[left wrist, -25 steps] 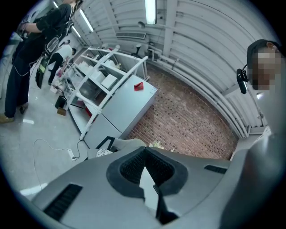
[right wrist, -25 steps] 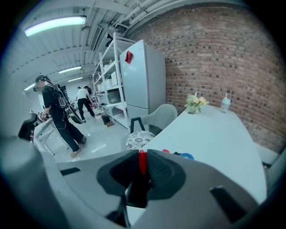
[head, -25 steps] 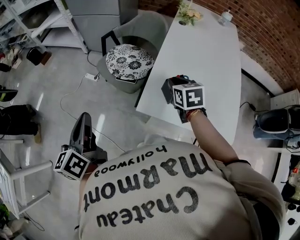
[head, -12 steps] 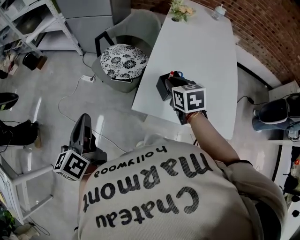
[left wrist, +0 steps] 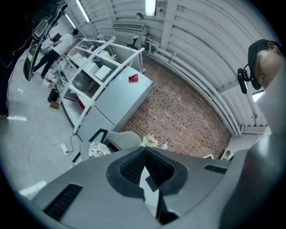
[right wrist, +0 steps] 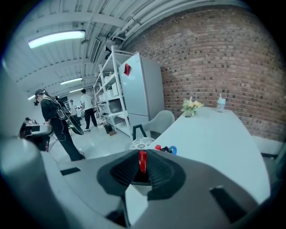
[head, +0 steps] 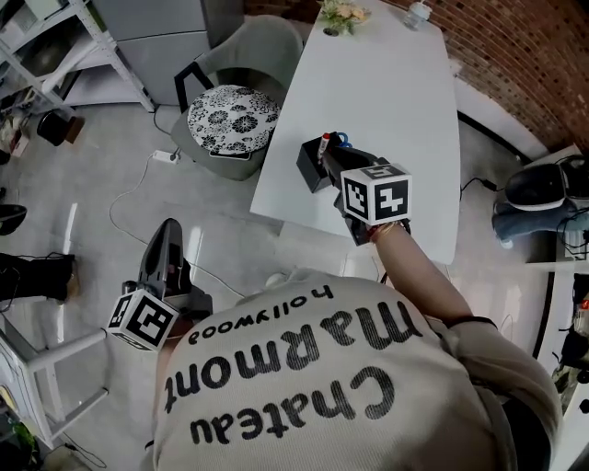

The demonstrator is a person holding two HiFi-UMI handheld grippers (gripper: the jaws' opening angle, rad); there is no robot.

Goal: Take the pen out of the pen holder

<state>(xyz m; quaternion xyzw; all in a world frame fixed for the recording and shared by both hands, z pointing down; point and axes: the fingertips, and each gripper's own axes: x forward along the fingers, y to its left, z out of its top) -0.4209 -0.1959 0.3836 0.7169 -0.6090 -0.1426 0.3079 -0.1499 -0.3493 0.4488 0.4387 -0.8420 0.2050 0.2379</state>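
A black pen holder (head: 310,167) stands near the left edge of the white table (head: 405,83); a red top (head: 324,139) and a blue one (head: 342,140) show above it. My right gripper (head: 331,155) reaches over the holder from the near side. In the right gripper view its pads are shut on a red pen (right wrist: 142,161), which stands upright between them; the other red top (right wrist: 157,147) and the blue one (right wrist: 172,150) show just beyond. My left gripper (head: 167,235) hangs off the table over the floor, its jaw tips together (left wrist: 144,150) with nothing in them.
A grey chair with a patterned cushion (head: 232,118) stands left of the table. Flowers (head: 339,13) and a bottle (head: 419,11) sit at the table's far end. A cable and power strip (head: 166,155) lie on the floor. People (right wrist: 53,120) stand by the shelving.
The right gripper has risen and drawn back a little with the red pen, so the holder and its pen tops now show left of it. The left gripper drifted slightly.
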